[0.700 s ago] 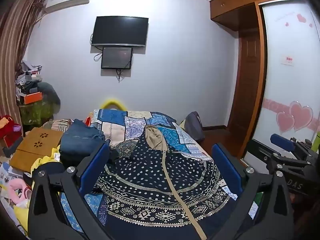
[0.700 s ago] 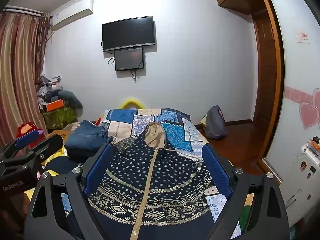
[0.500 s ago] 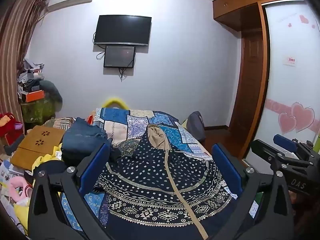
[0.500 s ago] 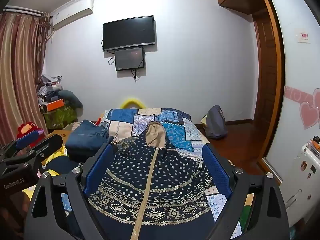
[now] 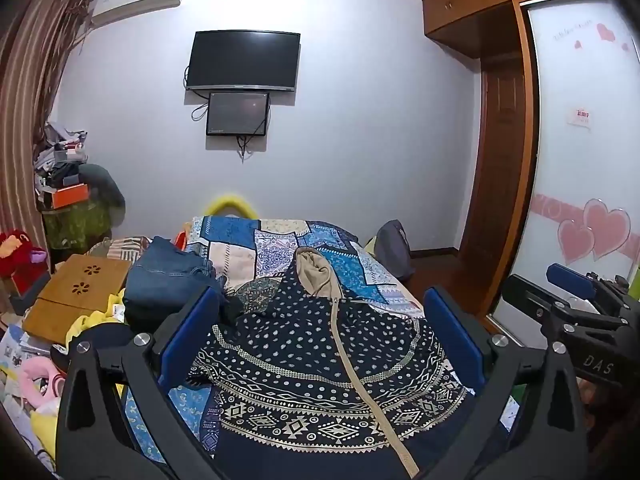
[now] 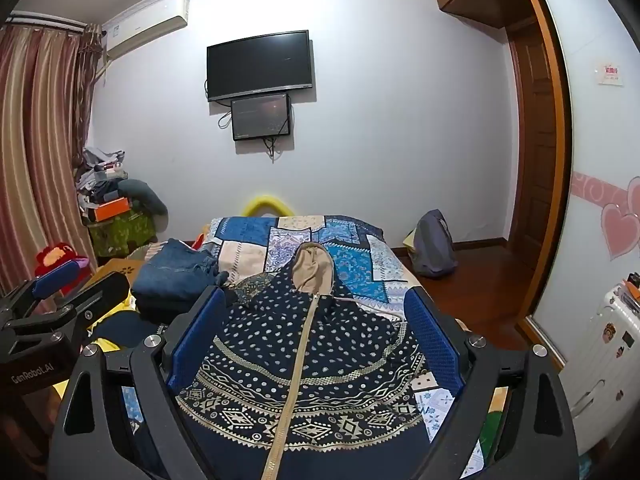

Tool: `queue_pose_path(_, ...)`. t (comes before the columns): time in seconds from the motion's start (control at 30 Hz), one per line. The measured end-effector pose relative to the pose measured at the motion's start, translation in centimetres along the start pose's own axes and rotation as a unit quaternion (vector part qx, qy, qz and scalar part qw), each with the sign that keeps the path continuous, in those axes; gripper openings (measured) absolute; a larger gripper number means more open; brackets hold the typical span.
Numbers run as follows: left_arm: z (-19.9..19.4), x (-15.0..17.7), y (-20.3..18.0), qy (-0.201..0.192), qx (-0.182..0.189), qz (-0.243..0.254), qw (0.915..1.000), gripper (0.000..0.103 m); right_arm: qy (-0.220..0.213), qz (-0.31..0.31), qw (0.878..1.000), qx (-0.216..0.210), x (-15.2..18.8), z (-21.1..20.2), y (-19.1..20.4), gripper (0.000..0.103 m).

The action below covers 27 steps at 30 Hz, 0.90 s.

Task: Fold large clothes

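Note:
A large navy garment (image 5: 320, 364) with white dots, gold patterned bands, a tan hood and a tan zip line lies spread on the patchwork bed (image 5: 276, 240). It also shows in the right wrist view (image 6: 304, 360). My left gripper (image 5: 320, 344) is open and empty, held above the garment's near end. My right gripper (image 6: 314, 340) is open and empty, beside the left one. The right gripper's body shows at the right edge of the left wrist view (image 5: 572, 312). The left gripper's body shows at the left edge of the right wrist view (image 6: 60, 312).
Folded jeans (image 5: 168, 276) lie on the bed's left side, next to a wooden lap table (image 5: 76, 296) and a cluttered floor. A grey backpack (image 6: 434, 246) stands on the floor to the right. A wardrobe (image 5: 580, 160) stands further right.
Both grippers have risen and tilted slightly, so the bed sits a little lower in view. The garment has not moved and both grippers stay open.

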State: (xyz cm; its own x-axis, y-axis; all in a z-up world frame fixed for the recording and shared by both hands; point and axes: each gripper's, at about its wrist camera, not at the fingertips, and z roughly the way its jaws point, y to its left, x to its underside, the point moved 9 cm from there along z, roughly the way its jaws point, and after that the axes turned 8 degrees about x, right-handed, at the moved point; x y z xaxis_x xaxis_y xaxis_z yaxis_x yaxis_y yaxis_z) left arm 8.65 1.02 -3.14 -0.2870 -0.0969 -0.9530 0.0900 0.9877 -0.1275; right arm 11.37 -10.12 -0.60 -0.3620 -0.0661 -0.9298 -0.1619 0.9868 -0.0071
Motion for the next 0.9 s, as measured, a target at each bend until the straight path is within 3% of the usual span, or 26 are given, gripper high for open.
queue_pose_path(0.9, -0.19, -0.1, -0.16, -0.001, -0.002, 0.004, 1.0, 0.103, 0.004, 0.004, 1.0, -0.012, 0.19, 0.48, 0.46, 0.089)
